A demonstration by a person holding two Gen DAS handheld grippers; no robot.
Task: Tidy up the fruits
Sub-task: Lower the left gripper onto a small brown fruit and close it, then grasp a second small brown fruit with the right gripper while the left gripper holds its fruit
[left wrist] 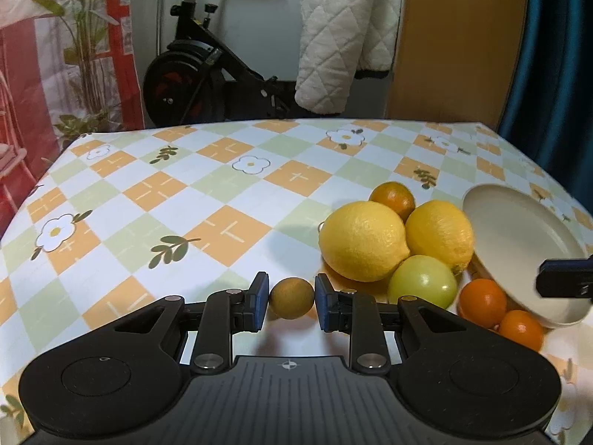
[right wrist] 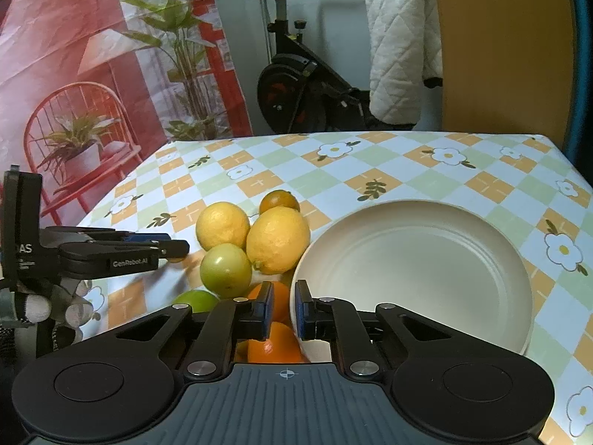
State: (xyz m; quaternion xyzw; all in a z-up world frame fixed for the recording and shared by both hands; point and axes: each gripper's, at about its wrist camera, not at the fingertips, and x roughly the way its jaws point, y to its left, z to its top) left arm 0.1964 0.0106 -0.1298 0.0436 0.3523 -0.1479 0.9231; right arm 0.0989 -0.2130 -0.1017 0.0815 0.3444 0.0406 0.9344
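My left gripper (left wrist: 291, 298) is shut on a small brown round fruit (left wrist: 291, 297), just above the tablecloth. To its right lie two lemons (left wrist: 361, 240) (left wrist: 439, 233), a green apple (left wrist: 422, 282) and several small oranges (left wrist: 481, 302). My right gripper (right wrist: 284, 309) is shut on the rim of a cream plate (right wrist: 418, 270), which is tilted up on its left side over the oranges (right wrist: 272, 341). In the right wrist view the left gripper (right wrist: 174, 248) shows at the left, beside the fruit pile (right wrist: 276, 239). A green lime (right wrist: 196, 300) lies near it.
The table (left wrist: 166, 193) has a checked flower-pattern cloth. Its far edge and left edge are close. Behind it stand an exercise bike (left wrist: 192, 74), a quilted white cloth (left wrist: 344, 37) and a wooden panel (left wrist: 459, 37).
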